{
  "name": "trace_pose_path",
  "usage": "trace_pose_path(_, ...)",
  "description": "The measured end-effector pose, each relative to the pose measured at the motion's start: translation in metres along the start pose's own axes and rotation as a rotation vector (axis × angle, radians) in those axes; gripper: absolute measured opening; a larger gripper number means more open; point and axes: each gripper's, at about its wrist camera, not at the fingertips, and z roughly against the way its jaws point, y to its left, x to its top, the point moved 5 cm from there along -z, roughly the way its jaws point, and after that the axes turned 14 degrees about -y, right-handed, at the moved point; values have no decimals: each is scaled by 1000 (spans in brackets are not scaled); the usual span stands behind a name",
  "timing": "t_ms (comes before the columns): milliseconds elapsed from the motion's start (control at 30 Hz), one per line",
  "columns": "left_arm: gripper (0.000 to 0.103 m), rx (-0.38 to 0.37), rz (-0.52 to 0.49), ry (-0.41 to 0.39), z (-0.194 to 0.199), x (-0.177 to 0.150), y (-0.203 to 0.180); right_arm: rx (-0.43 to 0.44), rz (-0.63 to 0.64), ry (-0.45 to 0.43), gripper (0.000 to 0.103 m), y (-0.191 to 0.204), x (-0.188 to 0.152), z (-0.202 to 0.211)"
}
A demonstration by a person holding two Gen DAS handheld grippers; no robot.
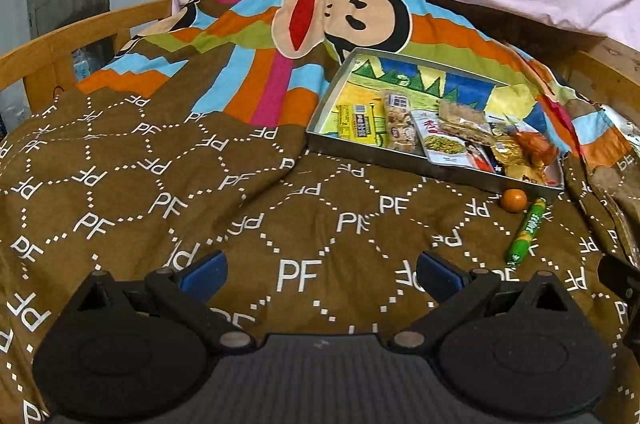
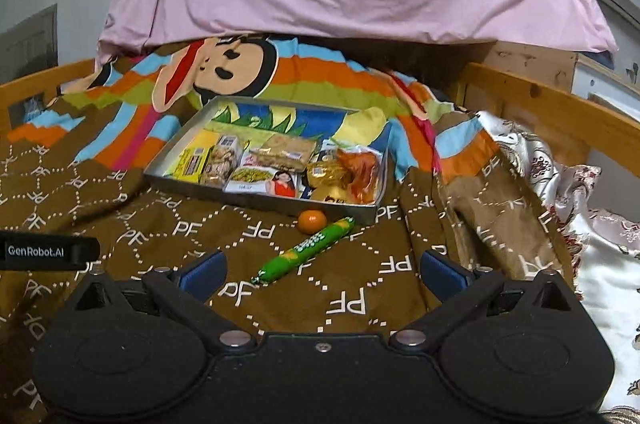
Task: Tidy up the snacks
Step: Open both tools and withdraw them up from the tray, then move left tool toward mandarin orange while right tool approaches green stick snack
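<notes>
- Outside one metal tray (image 2: 260, 198) lay one small orange (image 2: 312, 221) and one green sausage stick (image 2: 305, 250).
- Both grippers, left gripper (image 1: 322, 274) and right gripper (image 2: 323, 274), gaped, holding nothing.

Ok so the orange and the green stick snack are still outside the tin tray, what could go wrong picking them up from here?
1. The small orange is round and sits on a soft, wrinkled blanket, so a nudge from the fingers could roll it away.
2. The green stick snack lies diagonally; the open right gripper may need turning to close across it.
3. The tin tray looks crowded near its front right corner, so added snacks may slide out.
</notes>
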Motion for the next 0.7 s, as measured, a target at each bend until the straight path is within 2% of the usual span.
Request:
trace_pose_path(367,103,36,-22,35,-11,-4,8,22,36,73,102,9,-9,-11)
trace_pose_path(700,103,55,-66,26,-12,4,10,63,51,119,102,18,-15,-17)
